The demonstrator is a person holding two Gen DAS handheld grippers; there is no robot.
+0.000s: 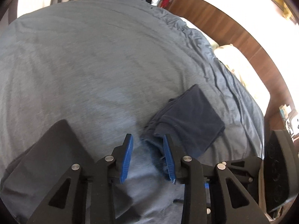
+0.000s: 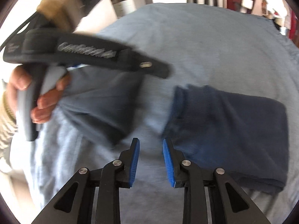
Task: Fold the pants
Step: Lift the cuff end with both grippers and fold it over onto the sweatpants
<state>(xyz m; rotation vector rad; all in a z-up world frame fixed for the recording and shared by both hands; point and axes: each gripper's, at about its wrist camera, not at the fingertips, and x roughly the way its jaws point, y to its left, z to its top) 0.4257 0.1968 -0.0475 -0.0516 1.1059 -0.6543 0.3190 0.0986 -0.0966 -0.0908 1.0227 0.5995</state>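
The dark navy pants point(image 2: 229, 130) lie folded into a compact rectangle on the blue-grey bed cover point(image 2: 205, 46). In the left wrist view the folded pants point(image 1: 188, 119) sit just ahead and right of my left gripper point(image 1: 148, 141), which is open and empty above the cover. My right gripper point(image 2: 151, 145) is open and empty, its right finger beside the pants' left edge. The left gripper tool point(image 2: 93, 56), held in a hand, shows blurred at the upper left of the right wrist view, above the cover.
The bed cover point(image 1: 84, 65) fills most of both views, with rumpled folds along its right edge point(image 1: 214, 56). A wooden headboard point(image 1: 233, 28) and a white pillow point(image 1: 237, 63) lie to the right. Cluttered shelves stand beyond the bed.
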